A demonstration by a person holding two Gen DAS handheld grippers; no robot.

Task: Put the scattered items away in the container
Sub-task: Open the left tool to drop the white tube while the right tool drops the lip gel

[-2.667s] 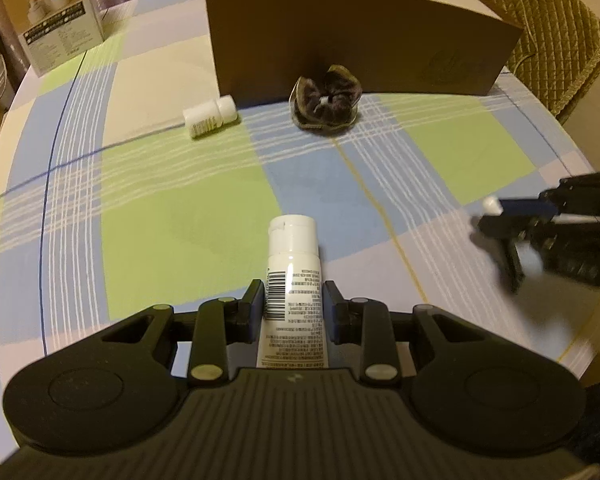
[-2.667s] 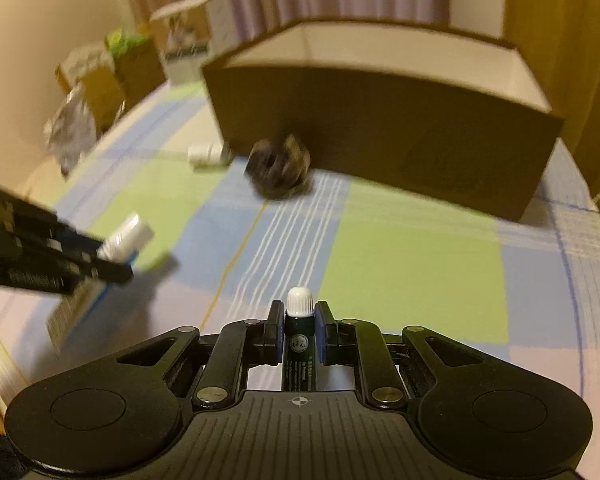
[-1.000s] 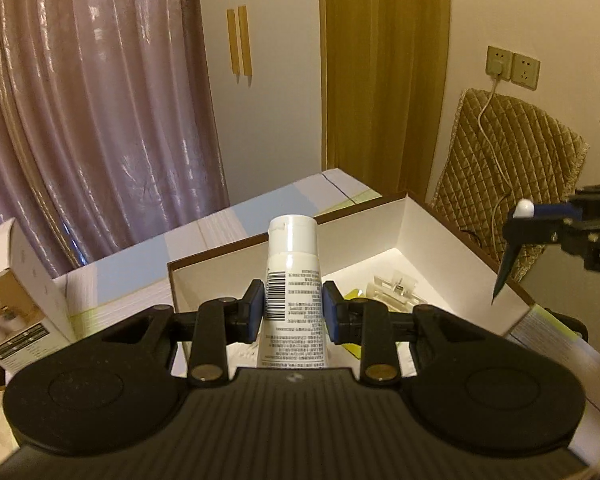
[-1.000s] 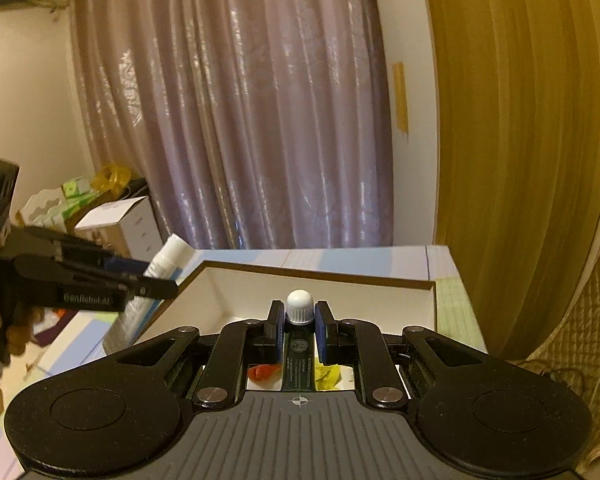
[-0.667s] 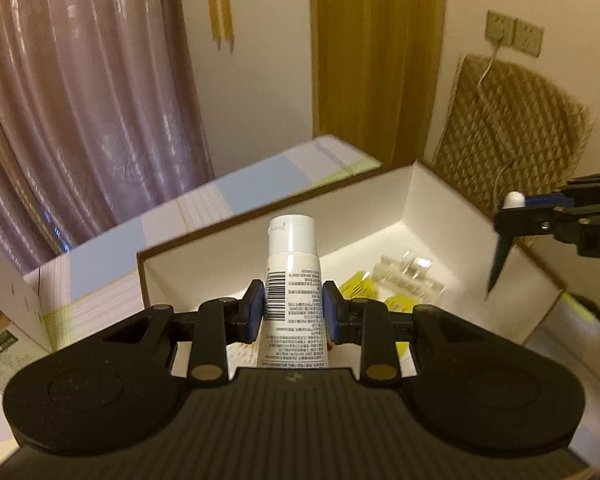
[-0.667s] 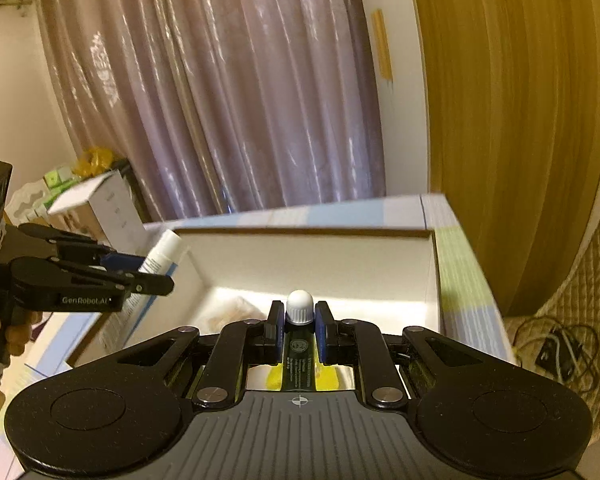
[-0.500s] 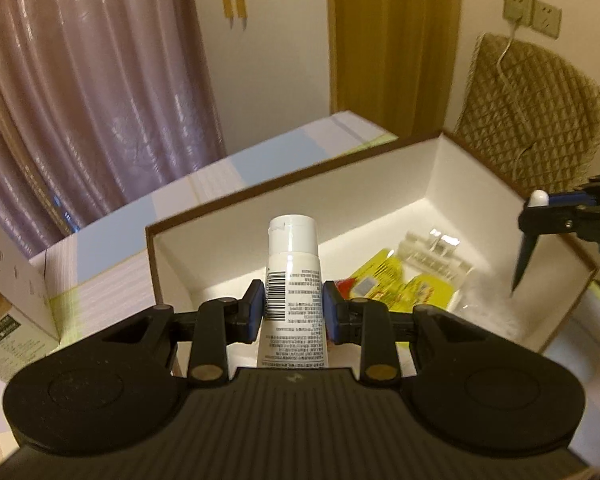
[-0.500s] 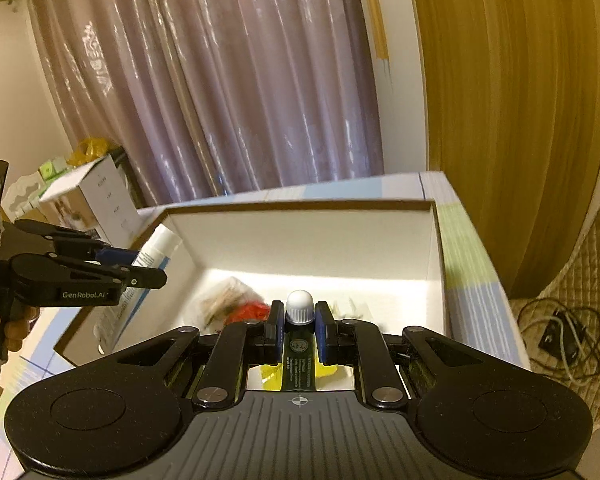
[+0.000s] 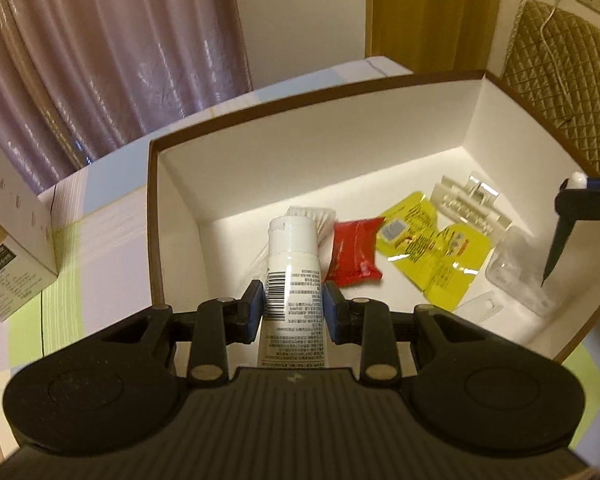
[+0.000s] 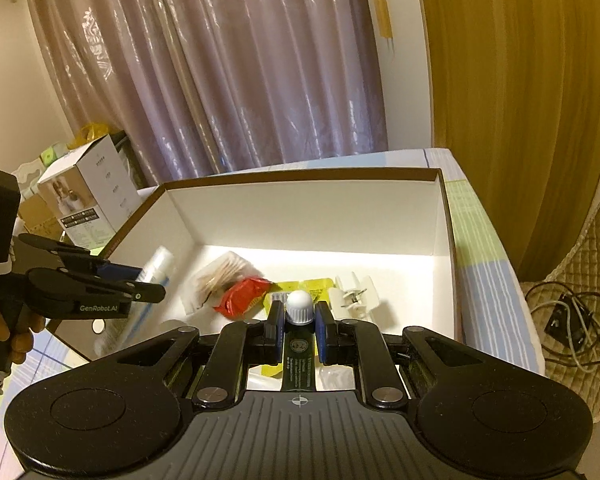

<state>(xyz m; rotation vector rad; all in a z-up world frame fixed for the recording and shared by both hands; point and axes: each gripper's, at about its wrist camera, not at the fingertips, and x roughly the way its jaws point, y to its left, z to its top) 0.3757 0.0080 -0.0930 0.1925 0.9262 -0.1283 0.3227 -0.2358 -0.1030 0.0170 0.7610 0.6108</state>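
**Both tubes over the box, ready to drop**

My left gripper (image 9: 293,308) is clamped on the white tube (image 9: 293,280), blue pads pressing its printed sides just below the cap. My right gripper (image 10: 299,330) is clamped on the dark tube (image 10: 299,364), pads pinching it just under its white cap (image 10: 299,307). Both point down into the open box (image 9: 320,148), so I judge this to be the placing step: two items carried over, neither released yet.

In the left view the box floor fills the middle. The red pack (image 9: 354,252) lies at about 1 o'clock from my white tube's cap, the yellow packs (image 9: 432,256) at 2 o'clock, the white clip (image 9: 466,204) past them toward the far right corner, and a bag of cotton swabs (image 9: 314,216) at 12 o'clock, just behind the cap. A clear bag (image 9: 520,272) sits at 3 o'clock, under the right gripper's tip at the frame edge. In the right view my left gripper (image 10: 140,288) comes in from 9 o'clock over the box's left wall.

Next, I think, each hand needs to open its jaws wide enough for its tube to slip free. The left tube hangs over bare floor near the left wall; the right one is over the yellow packs and would land on them. I would keep the two tools apart while letting go, then lift clear of the walls.
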